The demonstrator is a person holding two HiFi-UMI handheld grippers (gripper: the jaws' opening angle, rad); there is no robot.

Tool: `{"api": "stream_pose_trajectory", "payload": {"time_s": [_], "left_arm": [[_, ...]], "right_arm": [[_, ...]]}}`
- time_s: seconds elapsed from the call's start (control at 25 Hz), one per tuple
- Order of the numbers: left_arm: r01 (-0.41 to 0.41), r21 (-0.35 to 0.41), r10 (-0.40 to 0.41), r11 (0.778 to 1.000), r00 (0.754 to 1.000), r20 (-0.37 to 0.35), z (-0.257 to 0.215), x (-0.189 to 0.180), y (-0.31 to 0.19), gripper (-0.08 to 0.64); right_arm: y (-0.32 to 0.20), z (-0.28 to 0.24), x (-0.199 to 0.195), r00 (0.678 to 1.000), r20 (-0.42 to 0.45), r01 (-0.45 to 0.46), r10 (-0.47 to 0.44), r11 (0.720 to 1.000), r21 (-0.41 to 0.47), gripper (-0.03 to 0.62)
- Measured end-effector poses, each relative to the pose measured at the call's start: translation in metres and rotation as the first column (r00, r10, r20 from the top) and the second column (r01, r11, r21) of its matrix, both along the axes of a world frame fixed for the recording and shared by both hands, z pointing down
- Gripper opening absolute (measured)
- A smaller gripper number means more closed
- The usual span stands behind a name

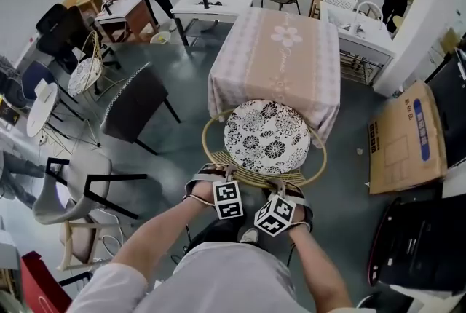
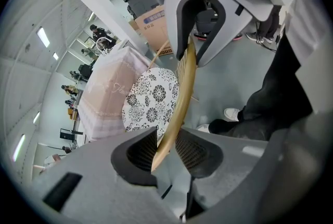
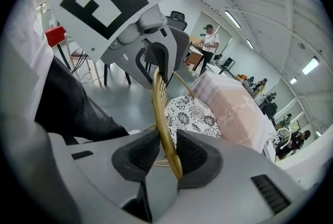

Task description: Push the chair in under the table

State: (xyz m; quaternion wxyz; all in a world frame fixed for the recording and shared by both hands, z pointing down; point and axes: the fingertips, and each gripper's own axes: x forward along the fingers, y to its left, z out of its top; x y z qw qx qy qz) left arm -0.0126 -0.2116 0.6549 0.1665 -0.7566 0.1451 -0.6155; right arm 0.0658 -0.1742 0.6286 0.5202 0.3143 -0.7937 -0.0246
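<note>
Chair grip and handling notes

Chair point(image 1: 266, 135) is standing at the near edge of the counter point(image 1: 306, 78), with the far edge of its seat reaching the hanging cloth. Left hand-held gripper point(image 2: 166, 147) and right hand-held gripper point(image 3: 167, 151) are both clamping its thin golden back rim point(image 2: 184, 77), close together. It is looking light and stiff. The slim, smooth rim is probably risking slip or twist, so even, level pushing is looking safest.

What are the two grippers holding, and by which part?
Both the left gripper and the right gripper clamp the chair's gold backrest rim, side by side.
</note>
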Motion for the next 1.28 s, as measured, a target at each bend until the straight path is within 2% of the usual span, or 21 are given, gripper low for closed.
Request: {"api": "stream_pose_trajectory", "payload": {"time_s": [1.28], "left_arm": [[-0.004,0.004,0.004,1.0,0.999,-0.032,-0.001,0.022,-0.078,0.107]], "right_arm": [[-0.078,-0.001,0.021,0.999,-0.042,-0.012,0.012,1.0,-0.001,0.084]]}}
